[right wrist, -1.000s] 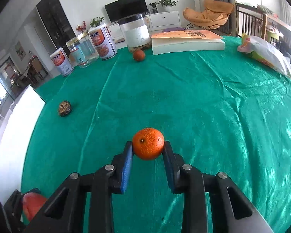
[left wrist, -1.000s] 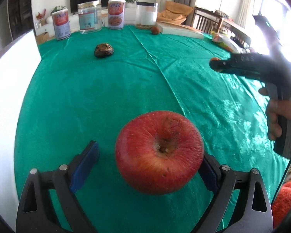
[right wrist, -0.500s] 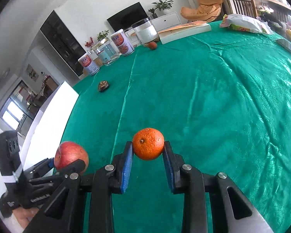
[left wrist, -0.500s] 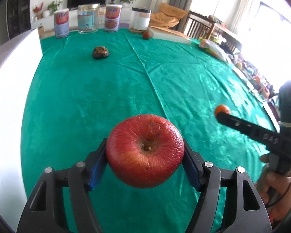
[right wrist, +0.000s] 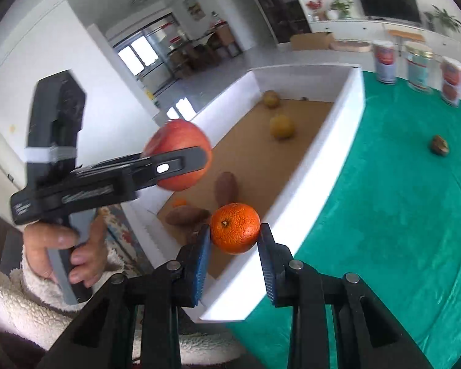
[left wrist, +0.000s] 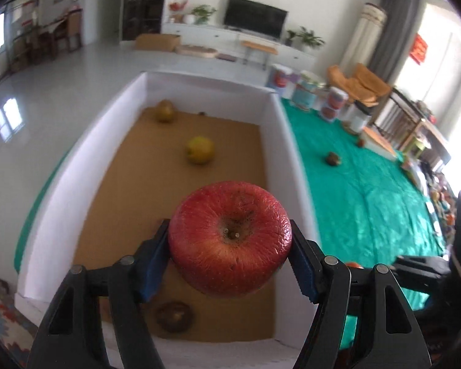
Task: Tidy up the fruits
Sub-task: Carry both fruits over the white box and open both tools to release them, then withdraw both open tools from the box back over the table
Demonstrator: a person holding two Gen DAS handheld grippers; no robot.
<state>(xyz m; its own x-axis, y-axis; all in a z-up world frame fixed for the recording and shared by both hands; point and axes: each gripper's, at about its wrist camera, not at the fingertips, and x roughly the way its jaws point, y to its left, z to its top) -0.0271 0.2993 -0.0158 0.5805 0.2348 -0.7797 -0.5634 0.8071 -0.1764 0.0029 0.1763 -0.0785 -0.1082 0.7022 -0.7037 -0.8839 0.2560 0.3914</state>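
Black grippers, blue ridged fingers (left wrist: 152,261), silver screws; cream fleece sleeve (right wrist: 21,301).

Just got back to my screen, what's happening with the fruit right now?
A person is carrying two fruits at once. The left gripper is shut on a red apple above the white box, which already holds several fruits, including a yellow one. The right gripper is shut on an orange over the box's near wall. One brown fruit still lies on the green tablecloth.
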